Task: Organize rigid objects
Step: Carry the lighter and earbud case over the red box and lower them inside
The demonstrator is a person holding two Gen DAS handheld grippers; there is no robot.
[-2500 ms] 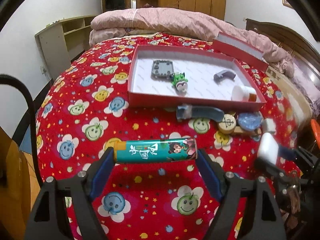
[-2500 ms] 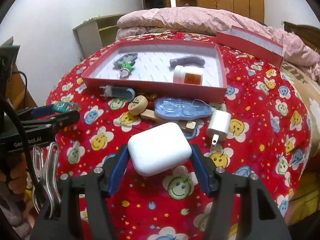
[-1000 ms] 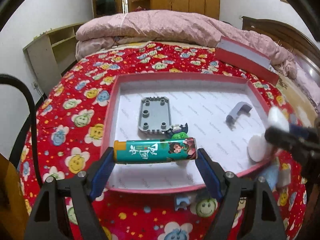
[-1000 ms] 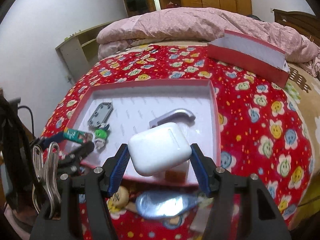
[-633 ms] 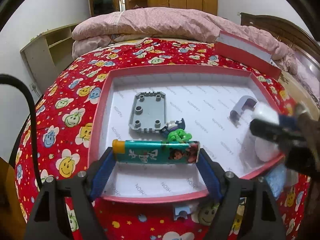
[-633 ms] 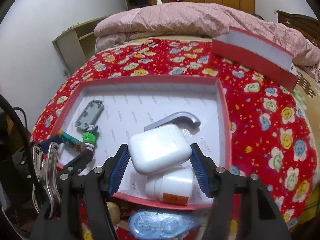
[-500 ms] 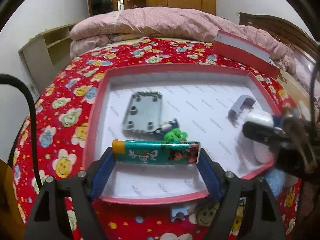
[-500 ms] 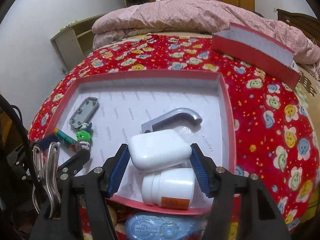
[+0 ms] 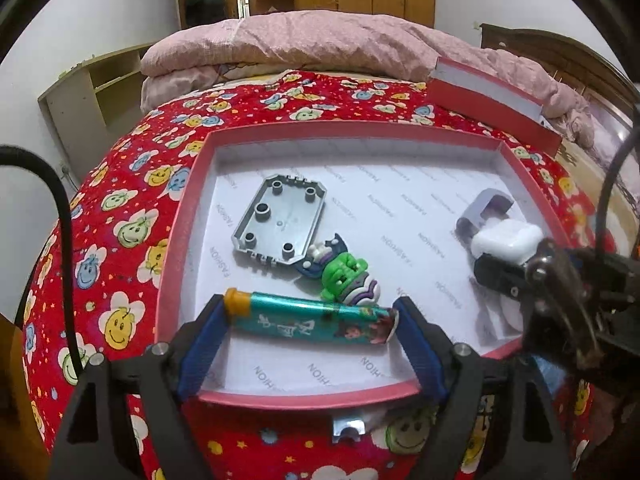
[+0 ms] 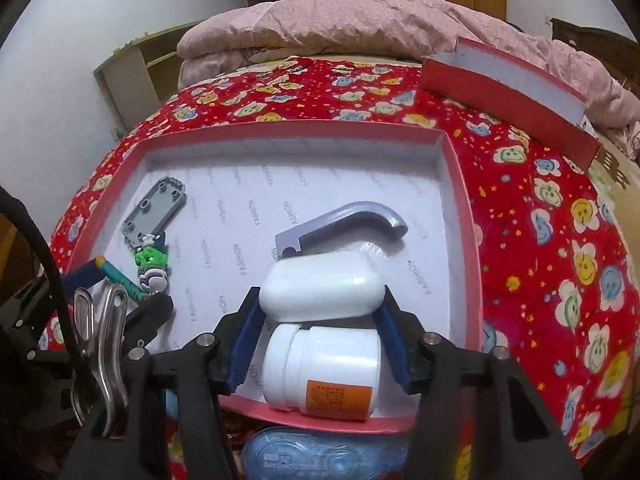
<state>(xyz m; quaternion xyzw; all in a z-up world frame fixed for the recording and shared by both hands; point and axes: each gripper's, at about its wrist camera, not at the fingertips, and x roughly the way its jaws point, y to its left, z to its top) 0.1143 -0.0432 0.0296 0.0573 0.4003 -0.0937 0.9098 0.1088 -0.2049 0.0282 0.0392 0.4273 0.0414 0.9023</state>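
Red cardboard makes the walls of the box (image 9: 176, 240), and its floor is white paper with small grey words on it. I see it lying open on a red bedspread (image 9: 132, 208) dotted with smiley flowers.

My left gripper (image 9: 310, 322) is holding a teal tube (image 9: 310, 320) with an orange cap. The blue pads pinch it at both ends, and it lies crosswise, low over the box floor near the 6 o'clock wall. I cannot tell if it touches the paper. Just past it, at about 12 o'clock from the tube, sits a green toy figure (image 9: 346, 276). Touching that toy, at its 10 o'clock, lies a flat grey plate (image 9: 280, 220) with round studs.

My right gripper (image 10: 320, 312) is closed on a white case (image 10: 320, 290) with rounded corners. It hangs inside the box, right above a white bottle (image 10: 324, 372) with an orange label. The bottle lies on its side against the near wall. At 12 o'clock from the case is a grey curved handle (image 10: 344, 224), very close to it.

At 1 o'clock, outside the box, the red lid (image 10: 504, 96) lies tilted on the bedspread. Below the near wall, at 6 o'clock, a blue see-through thing (image 10: 320, 456) peeks out.
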